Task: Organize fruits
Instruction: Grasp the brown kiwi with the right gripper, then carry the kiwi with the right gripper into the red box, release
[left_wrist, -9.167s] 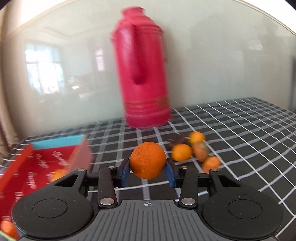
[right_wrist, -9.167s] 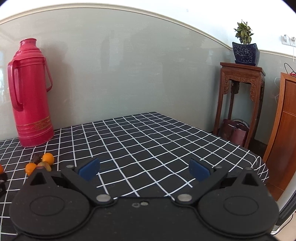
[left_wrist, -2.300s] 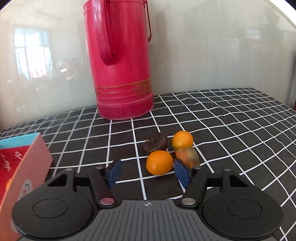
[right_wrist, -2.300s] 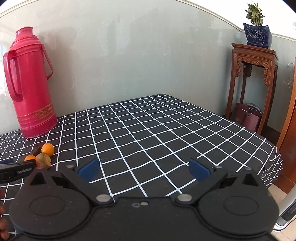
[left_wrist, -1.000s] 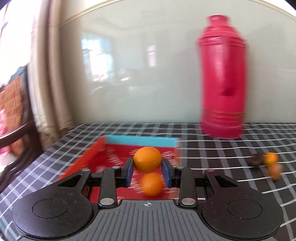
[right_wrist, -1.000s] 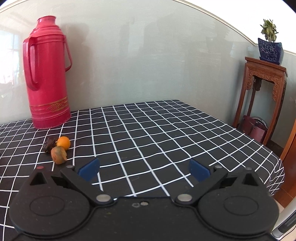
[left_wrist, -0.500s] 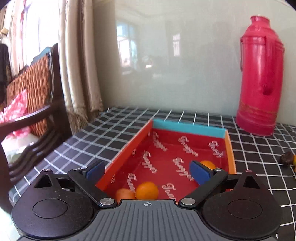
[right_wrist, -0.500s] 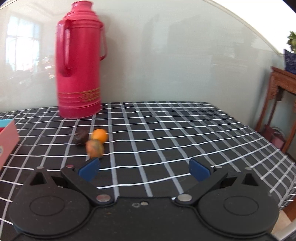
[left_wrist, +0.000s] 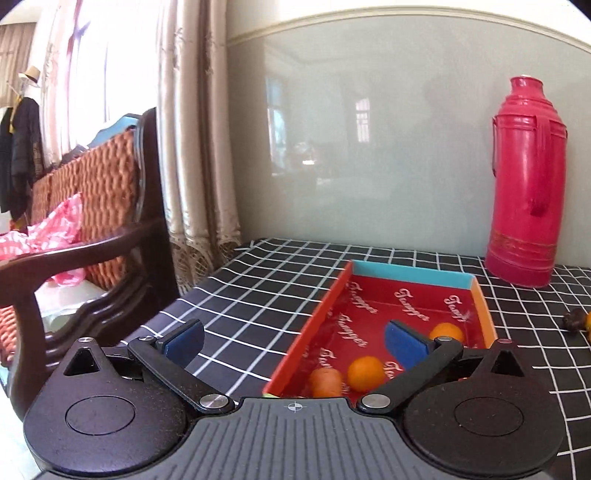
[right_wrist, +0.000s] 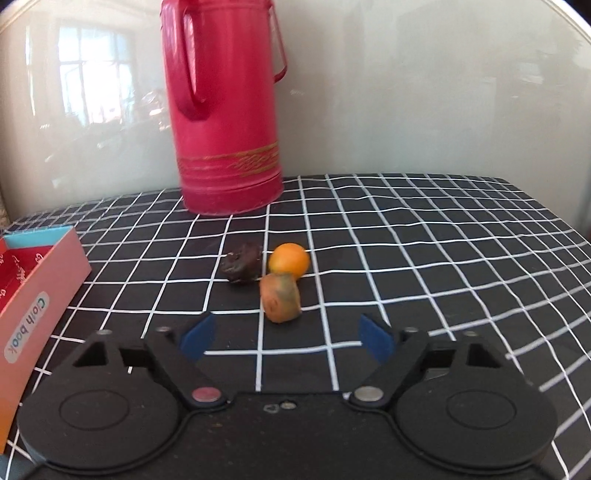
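Risk: the right claw (right_wrist: 282, 338), jaws just narrowing with nothing between the pads, may nudge the discoloured fruit (right_wrist: 279, 298) into the orange fruit (right_wrist: 289, 260) touching it behind, or the dark shrivelled piece (right_wrist: 242, 262) beside it, scattering them across the table (right_wrist: 424, 258). The discoloured fruit lies just ahead of the fingertips, roughly centred. The left claw (left_wrist: 295, 341), jaws just opened wide and empty, hangs above the near corner of the red box (left_wrist: 480, 295), which holds three oranges (left_wrist: 365, 373).

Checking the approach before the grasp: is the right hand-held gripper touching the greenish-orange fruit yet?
Apart. In the right wrist view the greenish-orange fruit lies beyond the right hand-held gripper, whose blue pads stand wide to either side with checked cloth showing between.
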